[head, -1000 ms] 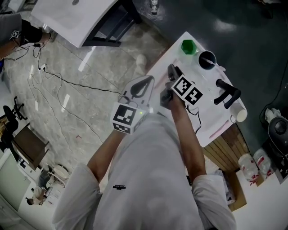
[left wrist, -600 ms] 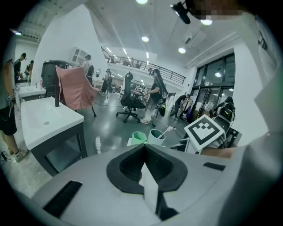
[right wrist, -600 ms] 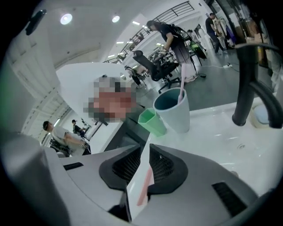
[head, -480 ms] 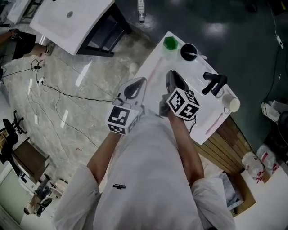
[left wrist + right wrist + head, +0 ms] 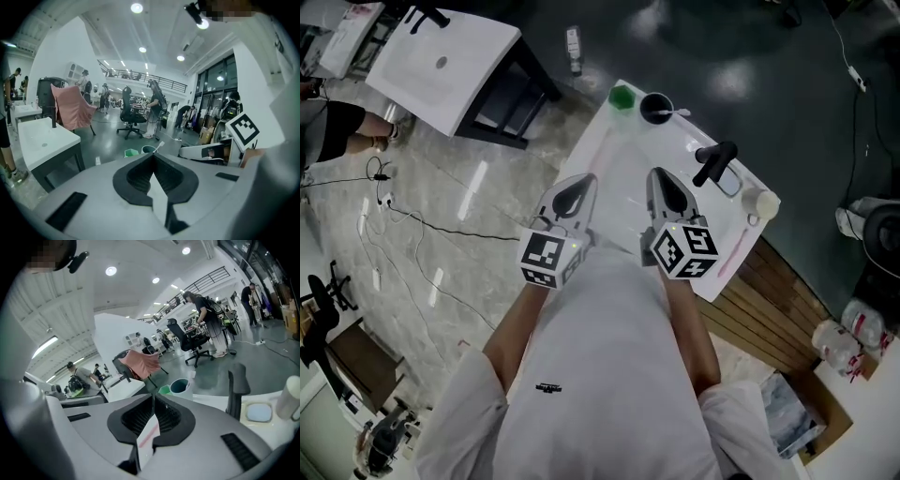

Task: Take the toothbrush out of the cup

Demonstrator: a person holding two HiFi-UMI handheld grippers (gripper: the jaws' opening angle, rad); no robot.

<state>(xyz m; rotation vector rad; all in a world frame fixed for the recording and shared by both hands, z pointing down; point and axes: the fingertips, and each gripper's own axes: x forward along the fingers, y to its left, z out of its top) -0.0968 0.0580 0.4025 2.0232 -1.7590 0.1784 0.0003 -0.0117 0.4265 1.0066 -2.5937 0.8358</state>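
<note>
A dark cup [image 5: 655, 108] stands at the far end of the white table [image 5: 619, 178], with a white toothbrush [image 5: 677, 113] leaning out of it. The left gripper view shows the cup [image 5: 149, 149] and toothbrush [image 5: 159, 146] far ahead; the right gripper view shows the cup [image 5: 179, 386]. My left gripper [image 5: 572, 197] hovers at the table's near left edge, jaws together, empty. My right gripper [image 5: 667, 192] is over the near part of the table, well short of the cup. Its jaws are closing and meet at the tips with nothing between them.
A green box [image 5: 622, 96] sits beside the cup. A black handle [image 5: 715, 159] stands upright at the right, with a pale dish [image 5: 258, 412] and a white cylinder [image 5: 761, 202] near it. A thin pink stick [image 5: 731, 253] lies by the right edge. People and office chairs fill the background.
The right gripper's jaws have come together from wide open. Both grippers have drawn back toward the table's near edge, away from the cup.
</note>
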